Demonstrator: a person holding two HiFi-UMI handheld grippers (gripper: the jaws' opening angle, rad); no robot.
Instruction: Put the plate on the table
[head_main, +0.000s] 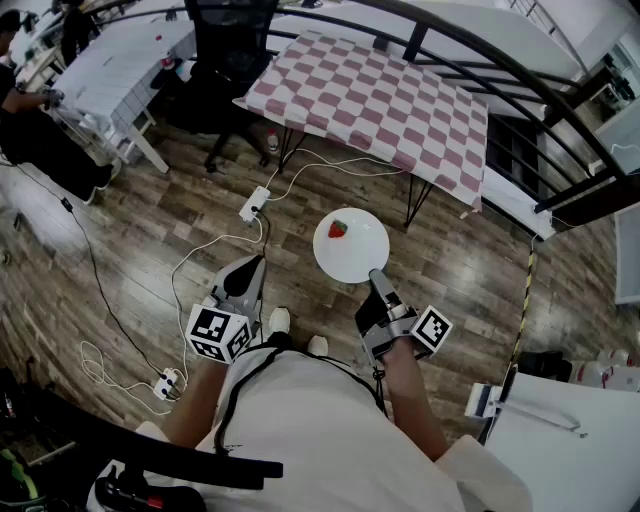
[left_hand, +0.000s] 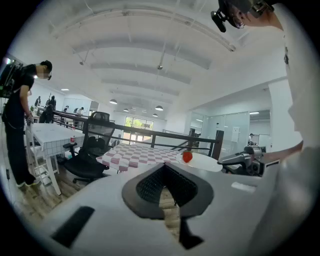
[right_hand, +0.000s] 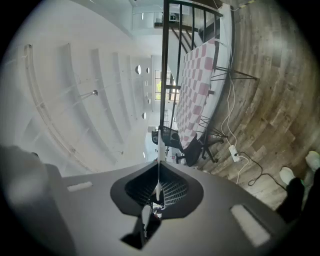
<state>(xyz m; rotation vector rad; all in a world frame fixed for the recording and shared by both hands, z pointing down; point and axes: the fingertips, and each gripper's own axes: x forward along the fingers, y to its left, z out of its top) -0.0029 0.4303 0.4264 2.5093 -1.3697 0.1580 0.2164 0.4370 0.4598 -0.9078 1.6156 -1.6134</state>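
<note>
Right tongs (head_main: 378, 283) pinch the round white plate (head_main: 350, 250) by its 6 o'clock rim over the floor (head_main: 150, 225), left tongs (head_main: 245, 278) shut and empty, so I'd carry it level to the pink-checked desk (head_main: 380, 100) at 12 o'clock.

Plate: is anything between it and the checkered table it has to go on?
Nothing visible blocks it. The right gripper holds the plate over open floor short of the table, whose checkered top looks bare. The power strip lies low on the floor; the office chair stands off to the left.
</note>
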